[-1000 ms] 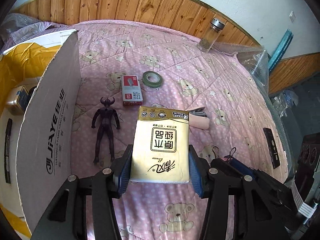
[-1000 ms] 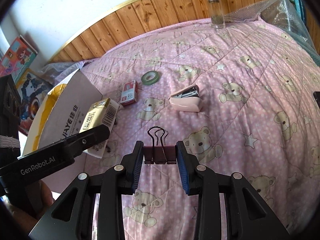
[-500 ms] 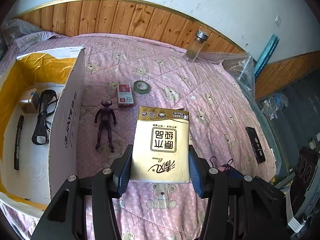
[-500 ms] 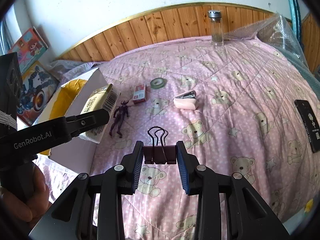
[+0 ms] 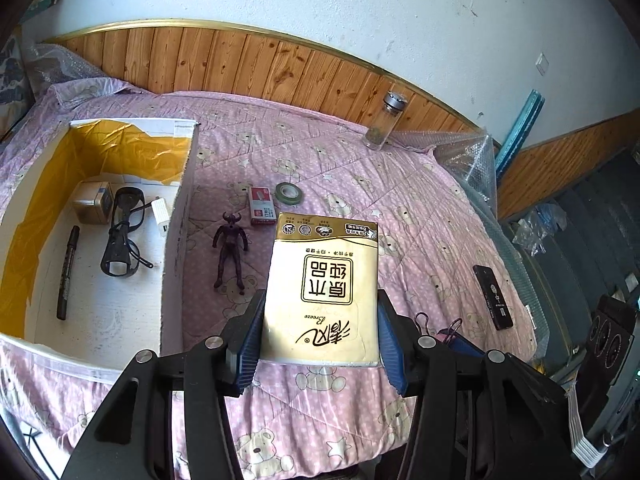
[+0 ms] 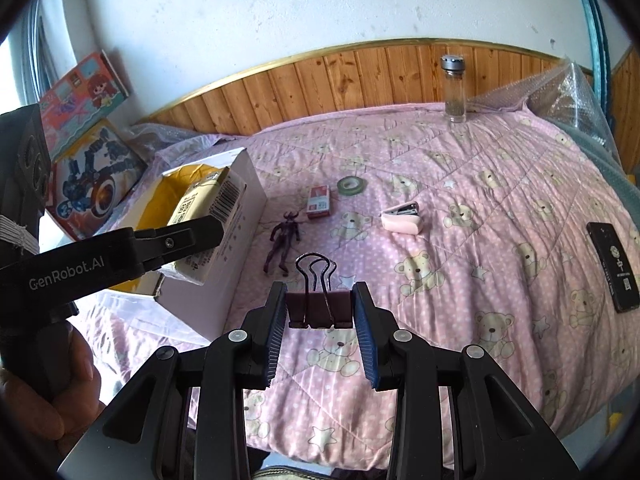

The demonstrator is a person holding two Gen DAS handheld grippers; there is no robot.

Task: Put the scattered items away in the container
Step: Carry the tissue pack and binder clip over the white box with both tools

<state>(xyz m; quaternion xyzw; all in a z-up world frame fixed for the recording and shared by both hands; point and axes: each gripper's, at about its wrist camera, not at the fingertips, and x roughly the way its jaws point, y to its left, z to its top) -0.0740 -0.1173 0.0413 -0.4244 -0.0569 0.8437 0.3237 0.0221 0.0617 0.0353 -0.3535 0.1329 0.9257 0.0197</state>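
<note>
- Your left gripper (image 5: 320, 332) pinched the tissue pack (image 5: 324, 288) by its two long sides, held in the air over the bed, just right of the box (image 5: 176, 240) and not yet above its opening.
- The pack looked soft and was gripped only near its rear end, so most of it stuck out forward. It could have sagged or slid out if you had swung it fast toward the box.
- From the right wrist view the pack hung close to the box's near wall; too low a path could have knocked that wall and shifted the box.
- Your right gripper (image 6: 320, 320) was pressed onto the binder clip (image 6: 318, 300), its wire handles pointing forward. The blue pads (image 6: 278, 332) held the clip's smooth sides, so it could have twisted loose.
- The two grippers were close together; moving both to the box at once risked a collision.
- The pack was cream and gold with black characters on a wrapper that looked glossy.
- The toy figure (image 5: 230, 252), staple box (image 5: 262, 210), tape roll (image 5: 289, 193) and stapler (image 6: 402, 218) lay near the bed's middle.
</note>
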